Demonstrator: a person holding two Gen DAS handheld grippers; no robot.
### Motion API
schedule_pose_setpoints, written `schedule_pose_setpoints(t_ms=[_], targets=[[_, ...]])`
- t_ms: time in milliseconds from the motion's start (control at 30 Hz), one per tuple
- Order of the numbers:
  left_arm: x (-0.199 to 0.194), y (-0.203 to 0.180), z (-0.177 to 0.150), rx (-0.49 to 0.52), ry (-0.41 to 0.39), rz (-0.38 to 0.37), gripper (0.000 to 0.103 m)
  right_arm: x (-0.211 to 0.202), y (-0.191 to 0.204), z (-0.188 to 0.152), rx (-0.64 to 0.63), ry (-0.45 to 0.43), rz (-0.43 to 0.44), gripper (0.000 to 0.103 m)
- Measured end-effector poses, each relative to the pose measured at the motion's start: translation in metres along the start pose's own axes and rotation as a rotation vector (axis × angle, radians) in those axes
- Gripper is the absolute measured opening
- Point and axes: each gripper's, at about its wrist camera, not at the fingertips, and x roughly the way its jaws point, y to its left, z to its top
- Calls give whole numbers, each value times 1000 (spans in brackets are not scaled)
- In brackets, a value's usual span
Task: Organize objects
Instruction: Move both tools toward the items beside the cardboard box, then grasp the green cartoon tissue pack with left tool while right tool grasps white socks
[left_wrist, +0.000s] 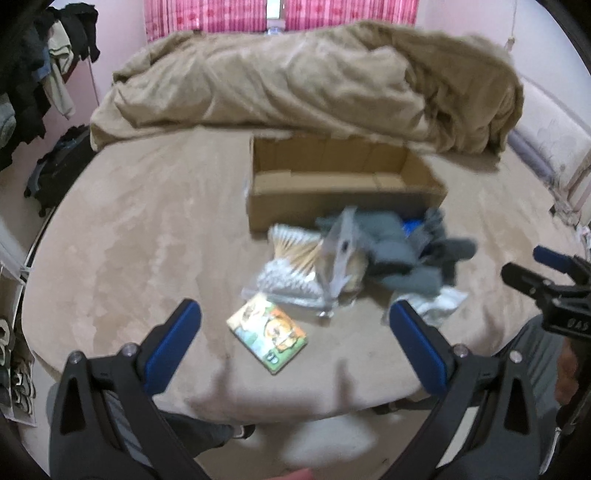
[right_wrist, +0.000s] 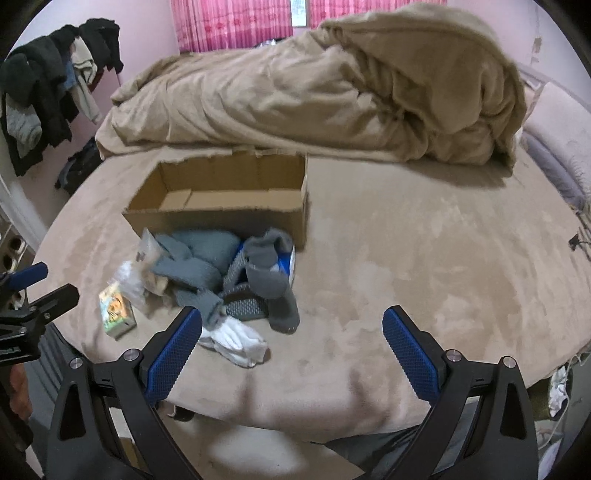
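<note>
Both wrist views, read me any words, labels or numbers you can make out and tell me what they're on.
"BAS": pale letters on the right gripper body, left wrist view; motion blur makes the reading uncertain.
Small illustrated box: cartoon artwork, print too blurred to read.
Blue and white box: no legible text.
Cardboard box: no print visible.

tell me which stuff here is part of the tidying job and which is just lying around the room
Job:
cardboard box, open
grey socks
white socks
small picture box
bag of cotton swabs
left gripper and right gripper, both open

Lying about:
rumpled tan blanket
clothes hanging on the rack
pink curtains
</note>
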Motion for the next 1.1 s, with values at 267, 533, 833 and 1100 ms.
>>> schedule_pose_setpoints(t_ms=[267, 533, 833, 1100], targets=[[52, 15, -20, 3, 110, 43, 102, 52, 16, -34, -7, 153, 62, 100], [89, 27, -36, -45, 186, 33, 101, 76, 25, -47, -28, 187, 78, 97], [89, 33, -44, -80, 153, 4, 63, 91, 42, -57, -111, 184, 103, 61], [66, 29, -42, -63, 92, -10, 58, 79, 43, -58, -114, 169, 140, 32]])
